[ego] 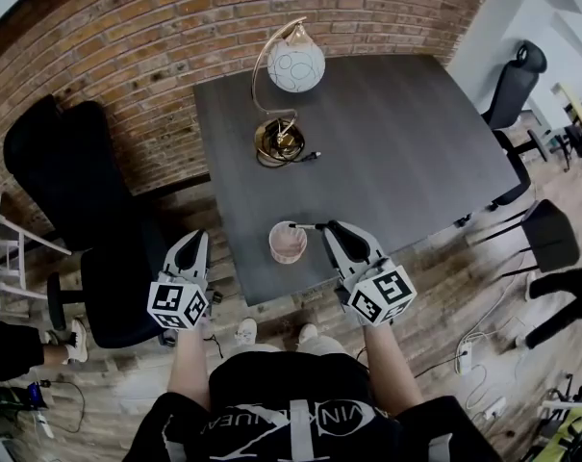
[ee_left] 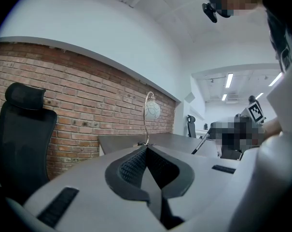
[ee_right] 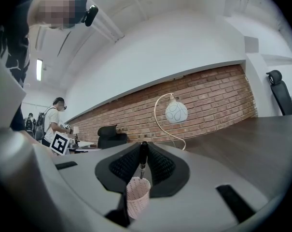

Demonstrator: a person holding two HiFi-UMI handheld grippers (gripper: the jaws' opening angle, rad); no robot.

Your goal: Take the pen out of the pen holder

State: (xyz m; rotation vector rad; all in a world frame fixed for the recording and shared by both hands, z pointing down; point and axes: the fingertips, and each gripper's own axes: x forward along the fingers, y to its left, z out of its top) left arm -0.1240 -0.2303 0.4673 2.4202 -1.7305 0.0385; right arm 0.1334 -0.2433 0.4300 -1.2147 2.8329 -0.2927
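The right gripper (ego: 325,227) is pinched on the dark pen (ego: 308,226), its tip right at the mouth of the pink pen holder (ego: 289,245), mid-frame by the table's (ego: 396,142) near edge. The left gripper (ego: 198,240), lower left, is closed and empty.

Pen (ee_right: 143,154): dark and slim with a metal tip, upright at the centre of the right gripper view. It is pinched between the right gripper's (ego: 327,228) jaws, tip down at the holder's mouth.
Pen holder (ego: 289,243): pale pink perforated cup, upright, lower centre of the head view.
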